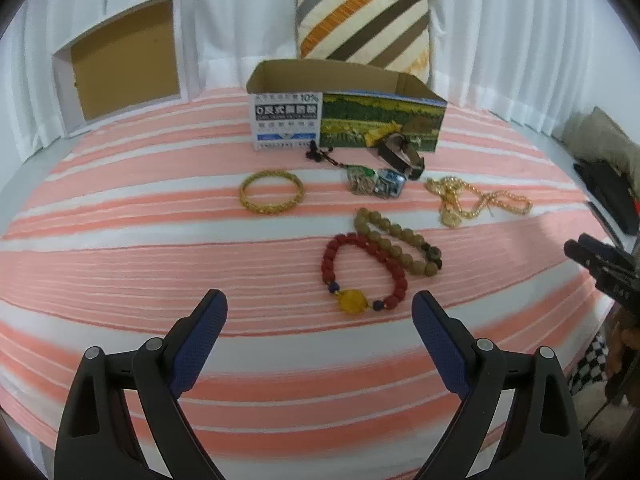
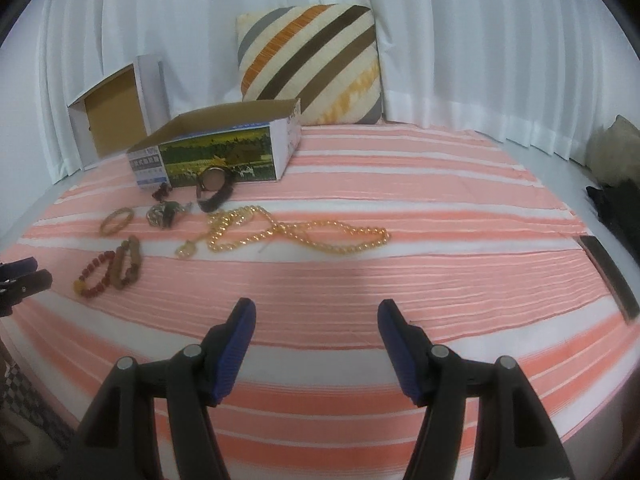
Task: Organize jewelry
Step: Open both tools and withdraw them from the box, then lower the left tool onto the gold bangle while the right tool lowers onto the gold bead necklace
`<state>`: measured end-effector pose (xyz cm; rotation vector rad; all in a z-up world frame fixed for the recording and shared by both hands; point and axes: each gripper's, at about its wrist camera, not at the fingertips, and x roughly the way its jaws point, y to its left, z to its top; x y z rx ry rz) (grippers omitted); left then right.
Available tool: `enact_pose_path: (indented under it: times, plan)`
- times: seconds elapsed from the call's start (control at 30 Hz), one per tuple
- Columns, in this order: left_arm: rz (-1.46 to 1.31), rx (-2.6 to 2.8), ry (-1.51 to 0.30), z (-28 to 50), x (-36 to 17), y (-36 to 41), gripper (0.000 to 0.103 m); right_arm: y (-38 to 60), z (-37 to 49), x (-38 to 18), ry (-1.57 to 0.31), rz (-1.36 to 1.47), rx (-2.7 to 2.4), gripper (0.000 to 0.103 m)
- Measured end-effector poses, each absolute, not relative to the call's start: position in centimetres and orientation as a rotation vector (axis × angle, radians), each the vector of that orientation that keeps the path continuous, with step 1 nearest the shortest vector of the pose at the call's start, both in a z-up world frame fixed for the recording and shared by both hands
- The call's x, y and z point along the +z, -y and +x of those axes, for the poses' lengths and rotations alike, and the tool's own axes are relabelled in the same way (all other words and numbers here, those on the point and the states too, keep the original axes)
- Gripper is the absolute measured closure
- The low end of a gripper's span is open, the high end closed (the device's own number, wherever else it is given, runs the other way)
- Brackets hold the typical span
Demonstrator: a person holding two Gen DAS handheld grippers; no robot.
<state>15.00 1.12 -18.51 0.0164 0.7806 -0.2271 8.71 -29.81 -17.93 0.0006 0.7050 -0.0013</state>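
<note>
Jewelry lies spread on pink/white striped cloth (image 1: pixel 120 264), in front of open printed box (image 1: pixel 344 120). Red bead bracelet (image 1: pixel 362 276) w/ yellow stone sits nearest left gripper (image 1: pixel 320 312), just ahead of its tips, slightly twd the right finger; nothing between jaws, set wide. Tan bead bracelet (image 1: pixel 396 240) touches the red one. Gold bangle (image 1: pixel 271 192) further back on the left, keychain cluster (image 1: pixel 372 180) and watch (image 1: pixel 400 154) near box front. Gold bead necklace (image 2: pixel 296 234) lies well ahead of right gripper (image 2: pixel 316 314), a bit left; jaws apart, empty. Striped pillow (image 2: pixel 312 64) and box lid (image 1: pixel 120 60) lean on white curtain behind.
</note>
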Motion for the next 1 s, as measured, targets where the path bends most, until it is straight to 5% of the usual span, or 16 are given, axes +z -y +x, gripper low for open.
enact_pose_path:
  times: [1.0]
  plan:
    - [-0.047,-0.168,-0.831,18.0,-18.8,-1.7,0.009,30.5,9.6,-18.0,-0.741,0.084,0.049,0.038]
